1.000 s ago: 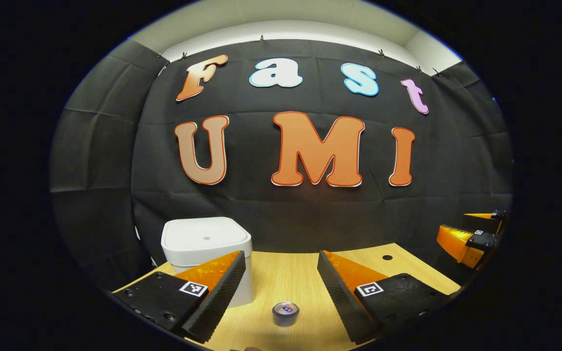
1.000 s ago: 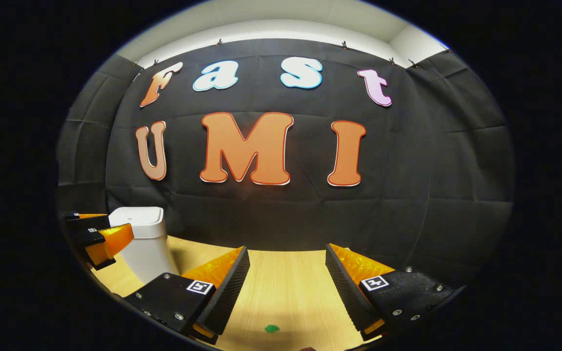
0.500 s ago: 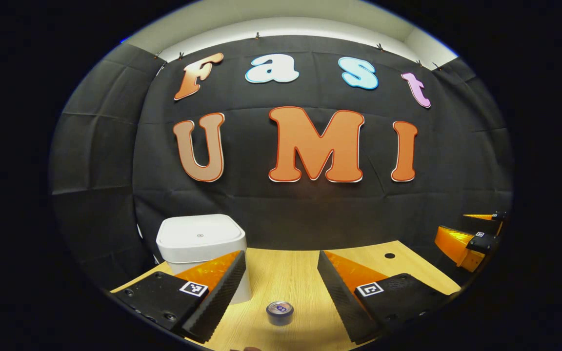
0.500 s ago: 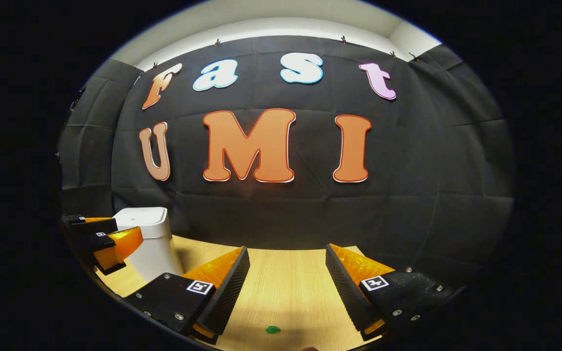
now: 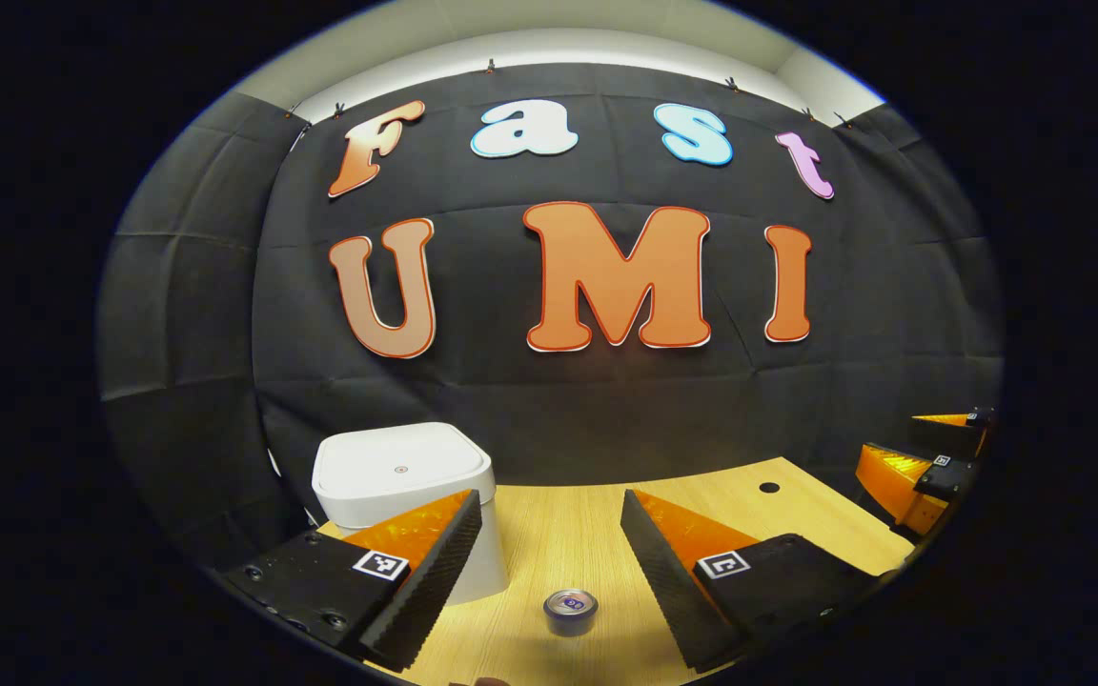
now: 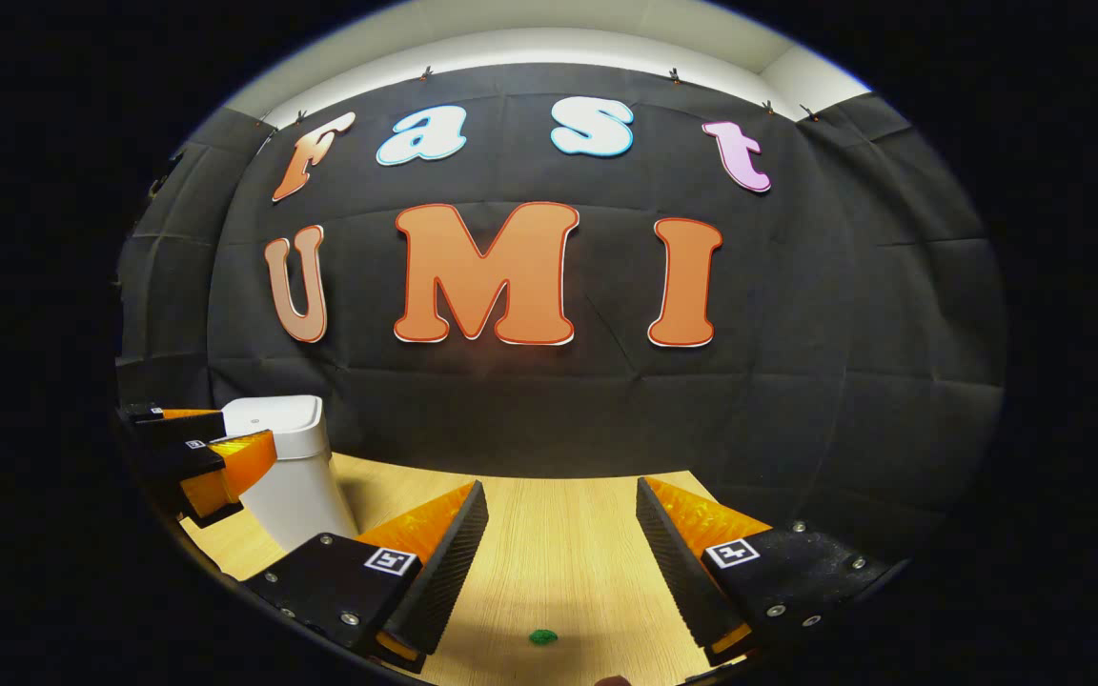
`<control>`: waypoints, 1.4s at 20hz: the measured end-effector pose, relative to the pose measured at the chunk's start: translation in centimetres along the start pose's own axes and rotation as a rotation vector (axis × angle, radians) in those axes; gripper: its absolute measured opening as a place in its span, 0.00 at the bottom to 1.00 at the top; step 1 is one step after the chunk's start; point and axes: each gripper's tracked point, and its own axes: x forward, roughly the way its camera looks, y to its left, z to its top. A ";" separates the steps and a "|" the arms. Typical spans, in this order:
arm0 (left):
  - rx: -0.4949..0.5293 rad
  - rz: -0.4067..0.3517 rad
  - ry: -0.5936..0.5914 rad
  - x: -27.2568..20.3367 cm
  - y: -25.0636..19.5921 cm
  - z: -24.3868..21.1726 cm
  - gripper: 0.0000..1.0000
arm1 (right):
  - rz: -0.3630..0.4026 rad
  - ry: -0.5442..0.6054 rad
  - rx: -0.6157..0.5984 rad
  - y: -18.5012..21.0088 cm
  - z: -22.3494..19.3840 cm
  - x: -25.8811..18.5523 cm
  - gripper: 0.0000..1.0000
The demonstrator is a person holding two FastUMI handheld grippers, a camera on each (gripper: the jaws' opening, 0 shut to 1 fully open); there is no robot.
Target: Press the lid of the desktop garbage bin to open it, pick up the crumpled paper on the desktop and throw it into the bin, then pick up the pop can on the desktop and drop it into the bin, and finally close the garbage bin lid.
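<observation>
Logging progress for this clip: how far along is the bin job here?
Nothing looks done: the bin has its lid down and the pop can stands on the desk. The left gripper and right gripper are open, holding nothing. A small green bit lies ahead. All four steps remain.

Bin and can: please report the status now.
Both hand-held grippers open, left, right, holding nothing. Bin lid shut. Can upright on table. Nothing in the way.
</observation>
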 end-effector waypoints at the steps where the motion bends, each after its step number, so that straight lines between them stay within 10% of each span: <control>1: 0.004 0.008 -0.001 0.0 0.2 0.1 0.94 | -0.001 0.000 0.002 -0.1 0.1 -0.1 0.94; 28: -0.033 -0.005 -0.056 -1.1 1.6 3.9 0.94 | -0.060 -0.073 0.015 -1.4 4.6 -1.8 0.94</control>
